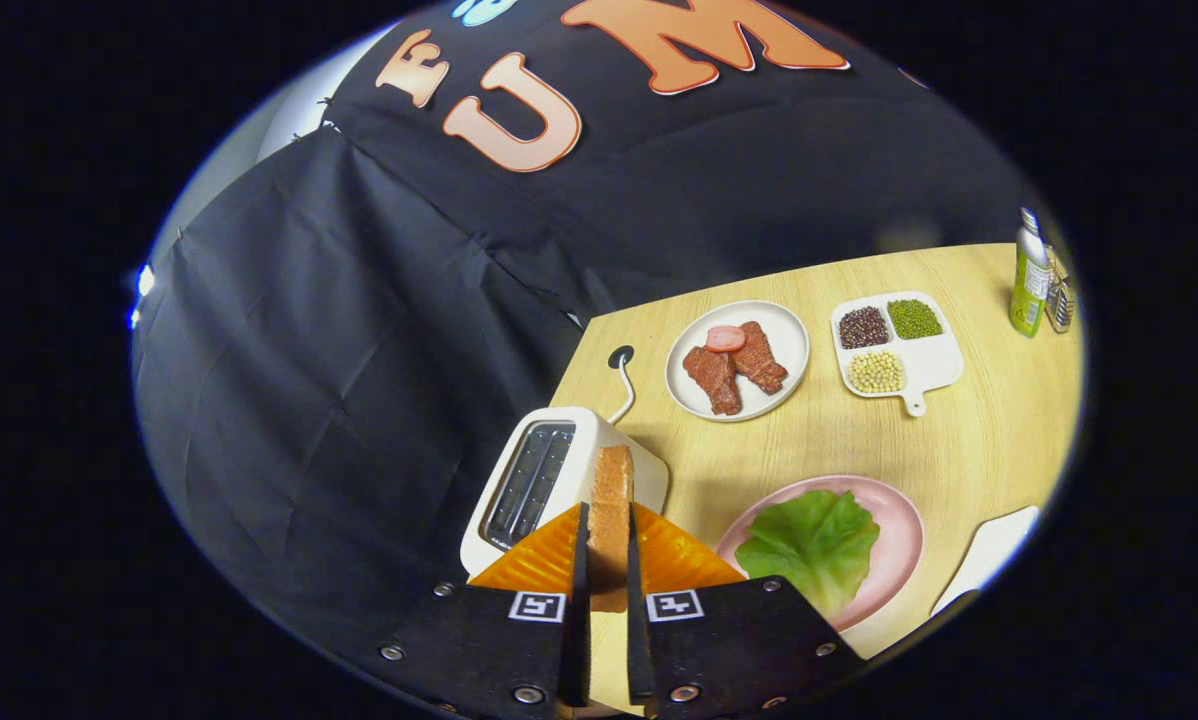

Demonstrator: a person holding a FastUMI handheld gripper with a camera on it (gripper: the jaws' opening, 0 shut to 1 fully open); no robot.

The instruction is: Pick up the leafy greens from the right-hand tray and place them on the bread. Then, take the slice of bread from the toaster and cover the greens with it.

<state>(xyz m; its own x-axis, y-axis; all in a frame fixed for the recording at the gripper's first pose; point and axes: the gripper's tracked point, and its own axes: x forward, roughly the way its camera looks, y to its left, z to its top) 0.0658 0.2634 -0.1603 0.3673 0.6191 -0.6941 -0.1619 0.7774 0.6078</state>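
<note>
Gripper (pixel 609 560) clamped on bread slice (pixel 611 520), held edge-on btwn both fingers, w/ slice rising just ahead of tips. Toaster (pixel 544 480) directly behind slice, at approx. 11 o'clock from it; cord (pixel 622 385) runs beyond. Pink plate (pixel 894 560) at 3 o'clock from fingers, carrying leafy greens (pixel 809 545). Wooden table (pixel 969 450) underneath. Farther, 1 o'clock: white plate (pixel 784 345) w/ meat pieces (pixel 737 368); divided tray (pixel 934 358) w/ beans; green bottle (pixel 1030 275) farthest.
</note>
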